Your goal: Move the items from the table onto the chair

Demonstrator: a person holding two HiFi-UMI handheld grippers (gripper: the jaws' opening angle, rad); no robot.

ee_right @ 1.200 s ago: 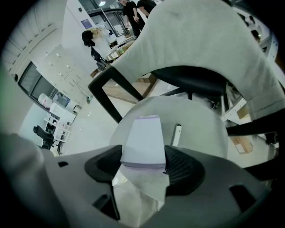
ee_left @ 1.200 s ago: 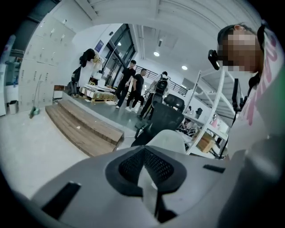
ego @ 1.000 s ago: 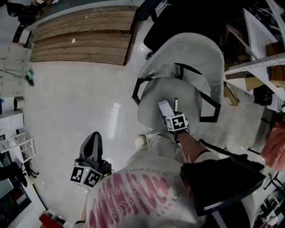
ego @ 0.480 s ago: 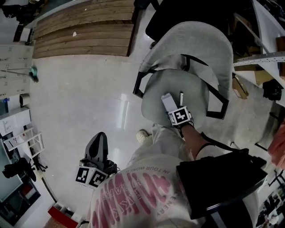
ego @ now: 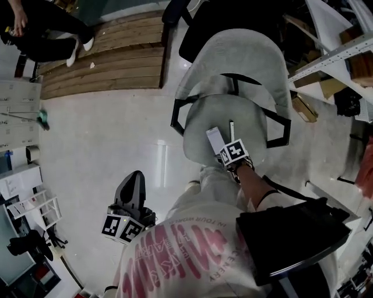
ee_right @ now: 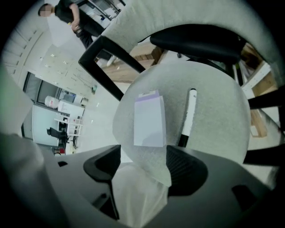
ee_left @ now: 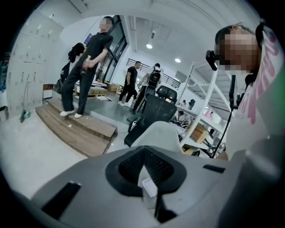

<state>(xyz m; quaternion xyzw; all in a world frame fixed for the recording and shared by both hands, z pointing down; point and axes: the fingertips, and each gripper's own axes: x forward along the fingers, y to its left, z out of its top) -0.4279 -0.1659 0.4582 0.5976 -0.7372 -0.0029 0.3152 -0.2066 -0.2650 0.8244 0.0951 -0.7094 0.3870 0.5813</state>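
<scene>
A grey chair [ego: 250, 119] stands before me, and its seat [ee_right: 213, 116] carries a white and lavender box [ego: 214, 139] with a white marker pen [ego: 231, 129] lying beside it. My right gripper [ego: 224, 150] hovers over the seat's front edge, pointing steeply down. In the right gripper view the box [ee_right: 149, 118] lies flat just ahead of the right gripper [ee_right: 144, 153]. The jaws stand open, have just opened a little further, and do not touch the box. The pen [ee_right: 187, 118] lies to its right. My left gripper [ego: 133, 180] hangs over the floor, shut and empty [ee_left: 143, 153].
A wooden platform [ego: 105, 55] with a person [ego: 41, 23] on it lies at the back left. A black office chair [ego: 233, 17] stands behind the grey chair, and metal shelving [ego: 329, 55] lines the right. A black bag [ego: 291, 233] hangs at my right side.
My right gripper has sunk slightly toward the seat's front edge. Box and pen stay where they were. A person has come into view on the platform. The left gripper has hardly moved.
</scene>
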